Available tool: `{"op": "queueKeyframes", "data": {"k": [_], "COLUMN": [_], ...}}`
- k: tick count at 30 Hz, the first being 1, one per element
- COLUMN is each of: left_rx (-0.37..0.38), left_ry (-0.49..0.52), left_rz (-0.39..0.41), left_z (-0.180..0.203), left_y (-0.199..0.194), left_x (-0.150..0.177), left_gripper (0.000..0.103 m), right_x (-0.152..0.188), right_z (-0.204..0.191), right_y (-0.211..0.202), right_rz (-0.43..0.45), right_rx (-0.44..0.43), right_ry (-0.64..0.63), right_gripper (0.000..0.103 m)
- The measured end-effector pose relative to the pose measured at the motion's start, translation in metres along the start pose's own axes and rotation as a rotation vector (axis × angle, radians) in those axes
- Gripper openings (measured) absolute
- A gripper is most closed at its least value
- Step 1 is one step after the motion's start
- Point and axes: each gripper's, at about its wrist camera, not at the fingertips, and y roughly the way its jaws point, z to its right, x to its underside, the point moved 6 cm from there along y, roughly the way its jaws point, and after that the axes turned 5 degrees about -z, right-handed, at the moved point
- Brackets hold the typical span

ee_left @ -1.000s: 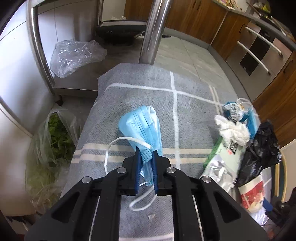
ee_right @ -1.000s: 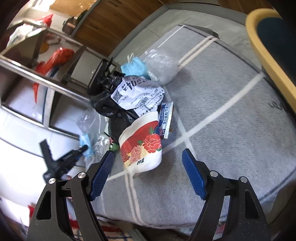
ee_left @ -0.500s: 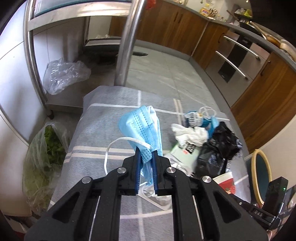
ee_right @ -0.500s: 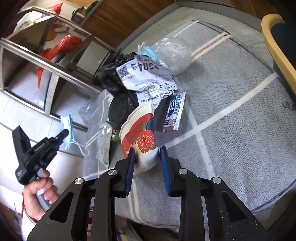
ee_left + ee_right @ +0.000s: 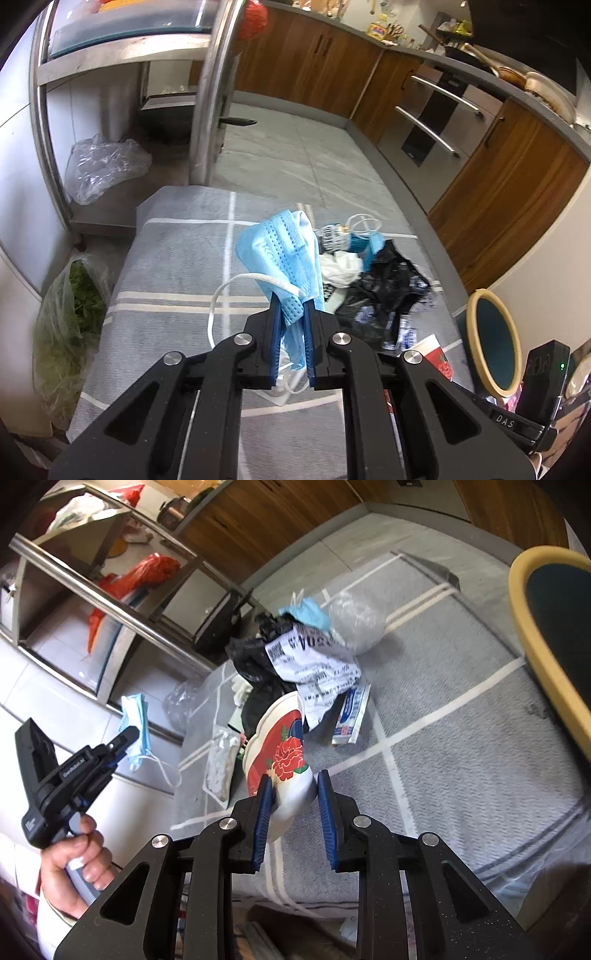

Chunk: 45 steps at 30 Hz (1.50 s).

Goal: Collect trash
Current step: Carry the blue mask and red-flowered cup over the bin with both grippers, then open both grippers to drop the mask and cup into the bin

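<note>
Trash is lying heaped on the grey striped rug [image 5: 461, 746], filling the middle of both frames. You are pinching a crumpled light-blue face mask [image 5: 284, 254] in your left gripper [image 5: 291, 317], its blue pads pressed together on the mask's lower edge; the perforated fabric is standing up above the fingers in the centre of the left view, and a white ear loop [image 5: 225, 299] is curling out to the left. In the right view the same mask [image 5: 135, 720] is hanging at the left edge of the frame, held clear of the rug by your left hand [image 5: 74, 864].

You are clamping your right gripper [image 5: 293, 794] on a squashed paper cup [image 5: 280, 753], white with a red band and a red rose print, its rim tilted up toward the pile. Just behind it in the upper centre of the right view are lying a black plastic bag [image 5: 251, 664], a crumpled printed receipt [image 5: 314, 664], a small blue-and-white sachet [image 5: 351, 716] and a clear plastic bag [image 5: 354, 624]. Another blue mask [image 5: 306, 611] is peeking out at the top of the heap.
</note>
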Motion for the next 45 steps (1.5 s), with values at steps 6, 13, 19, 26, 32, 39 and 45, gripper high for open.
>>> {"op": "queueKeyframes", "data": {"k": [6,13,19,26,32,39,45], "left_rx": [0.058,0.123,0.173,0.215,0.251,0.308,0.342], "left_ry": [0.051,0.122,0.196,0.272,0.334,0.403,0.445], "left_rz": [0.022,0.032,0.011,-0.017,-0.049,-0.101,-0.14], "left_z": [0.034,0.079,0.124,0.177,0.225,0.293,0.34], "left_y": [-0.01,-0.015,-0.009,-0.001,0.012,0.038,0.062], "left_x": [0.001,0.005,0.015,0.027,0.037,0.054,0.07], "left_gripper": [0.01,0.01,0.01,0.01,0.01,0.01,0.01], "right_x": [-0.007,-0.021,-0.031,-0.037,-0.035,-0.031,-0.028], "right_z": [0.005,0.026,0.057,0.088,0.117,0.152,0.174], "right_y": [-0.04,-0.093,-0.136,-0.167,-0.189,-0.21,-0.222], "right_rz": [0.068,0.169,0.247,0.32,0.374,0.422,0.451], "right_rx": [0.006,0.019,0.039,0.07,0.1,0.135,0.163], "right_ry": [0.0,0.05,0.108,0.171,0.227,0.3,0.341], "right_gripper": [0.026,0.026,0.026,0.026,0.026,0.026,0.026]}}
